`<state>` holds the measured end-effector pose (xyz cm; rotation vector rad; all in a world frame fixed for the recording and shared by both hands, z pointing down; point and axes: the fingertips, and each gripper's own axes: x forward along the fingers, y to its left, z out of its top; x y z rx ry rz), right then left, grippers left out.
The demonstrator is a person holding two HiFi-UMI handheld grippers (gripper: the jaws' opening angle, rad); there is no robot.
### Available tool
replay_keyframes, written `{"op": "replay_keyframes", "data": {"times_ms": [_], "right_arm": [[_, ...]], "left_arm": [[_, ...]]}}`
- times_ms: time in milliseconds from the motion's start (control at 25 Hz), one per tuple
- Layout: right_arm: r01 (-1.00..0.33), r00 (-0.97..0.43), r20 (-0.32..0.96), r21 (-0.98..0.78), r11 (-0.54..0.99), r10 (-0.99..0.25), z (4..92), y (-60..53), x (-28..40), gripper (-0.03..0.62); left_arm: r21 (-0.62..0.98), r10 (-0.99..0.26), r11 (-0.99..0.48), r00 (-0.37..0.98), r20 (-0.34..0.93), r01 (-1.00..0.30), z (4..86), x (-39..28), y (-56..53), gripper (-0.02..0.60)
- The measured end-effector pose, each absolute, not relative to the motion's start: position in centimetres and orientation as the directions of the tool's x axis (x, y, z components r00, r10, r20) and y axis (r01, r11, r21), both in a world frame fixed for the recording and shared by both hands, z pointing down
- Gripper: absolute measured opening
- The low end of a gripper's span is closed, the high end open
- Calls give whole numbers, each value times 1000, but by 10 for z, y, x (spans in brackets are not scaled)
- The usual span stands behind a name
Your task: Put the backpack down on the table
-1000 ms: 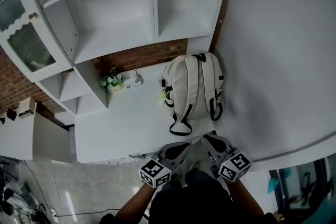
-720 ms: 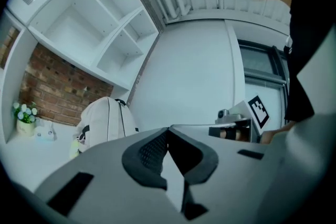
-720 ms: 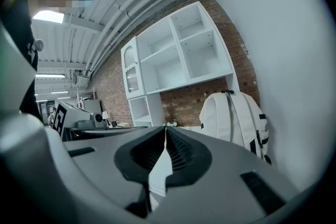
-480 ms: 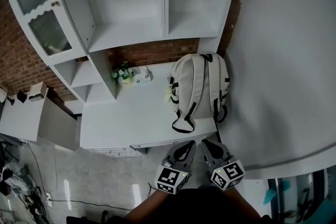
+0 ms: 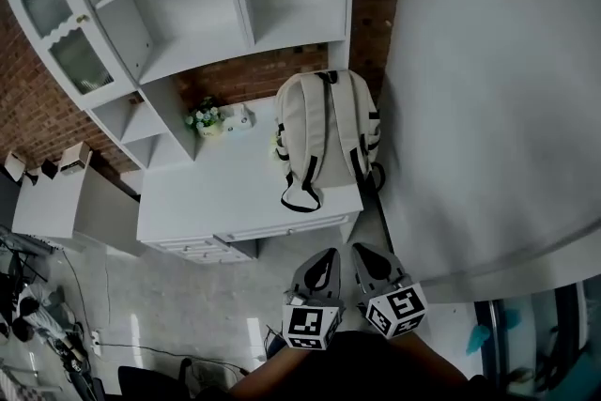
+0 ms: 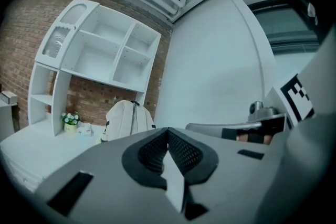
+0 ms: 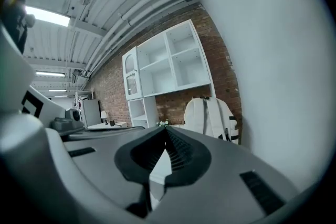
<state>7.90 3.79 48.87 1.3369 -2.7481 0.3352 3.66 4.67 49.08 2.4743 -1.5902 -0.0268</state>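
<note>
The cream backpack (image 5: pixel 324 131) with black-trimmed straps stands upright on the right end of the white table (image 5: pixel 216 197), its straps facing me. It also shows in the left gripper view (image 6: pixel 123 118) and in the right gripper view (image 7: pixel 207 115). My left gripper (image 5: pixel 326 256) and right gripper (image 5: pixel 362 251) hang side by side over the floor, well short of the table's front edge. Both point toward the backpack. In each gripper view the jaws of the left gripper (image 6: pixel 168 131) and right gripper (image 7: pixel 165 129) meet at the tips with nothing between them.
A white shelf unit (image 5: pixel 188 5) rises behind the table against a brick wall. A small flower pot (image 5: pixel 203 119) and a small white object (image 5: pixel 237 118) sit at the table's back. A white curved wall (image 5: pixel 488 89) runs along the right. Drawers (image 5: pixel 202 247) hang under the tabletop.
Both grippers have drawn back from the table's edge over the floor, staying shut and empty. The backpack stays standing on the table.
</note>
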Motion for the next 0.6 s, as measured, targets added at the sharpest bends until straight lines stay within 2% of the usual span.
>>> {"op": "replay_keyframes", "data": {"times_ms": [120,360,600], "right_arm": [[-791,-611,172,-151,592,-773,498,64,111,17],[-803,-596,185,-138,580,-781,519,111,164,17],[-787,-617,186,-124,604,-765,525,143,175,17]], "left_arm": [[245,-914,-349,386,124,-904,501,66,72,17],[184,-937,-294,321,139,-938,521,119,123,17],[140,-942,-277,297,154,-951,526,137,157,17]]}}
